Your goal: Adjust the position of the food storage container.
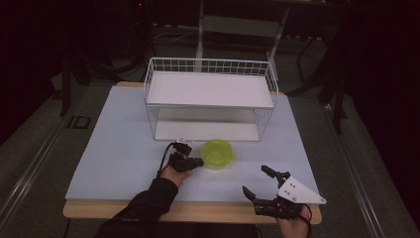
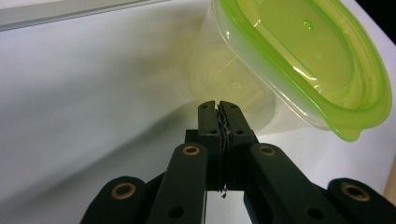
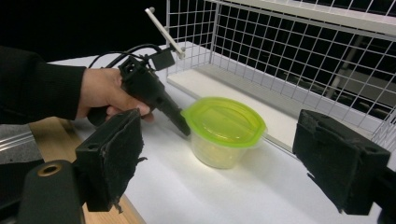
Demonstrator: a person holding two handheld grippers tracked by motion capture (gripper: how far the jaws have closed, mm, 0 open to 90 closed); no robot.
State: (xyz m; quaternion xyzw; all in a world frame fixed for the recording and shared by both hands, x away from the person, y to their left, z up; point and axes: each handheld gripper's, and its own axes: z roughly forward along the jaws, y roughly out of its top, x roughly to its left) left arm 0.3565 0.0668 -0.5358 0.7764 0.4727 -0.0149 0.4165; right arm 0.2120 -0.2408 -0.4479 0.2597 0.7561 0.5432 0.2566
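So, count: two grippers, one container, one wire rack, one table.
Left gripper (image 1: 199, 162): at 9 o'clock of the container, jaws pressed together with nothing between them, tips at the container's side just under the lid rim; whether they touch it I cannot tell.
Container (image 1: 218, 153): one clear plastic tub with a lime-green lid snapped on, upright on the table, at the middle of the board, just in front of the rack's open lower shelf.
Container look: round, see-through walls tinted yellow-green, lid with a small tab on its edge (image 2: 350, 135).
Wire rack (image 1: 210, 67): white, two shelves, at 12 o'clock of the container.
Right gripper (image 1: 258, 183): at 4 o'clock of the container, well apart, jaws spread wide, holding nothing.
Table (image 1: 119, 148): white board over a wooden edge.
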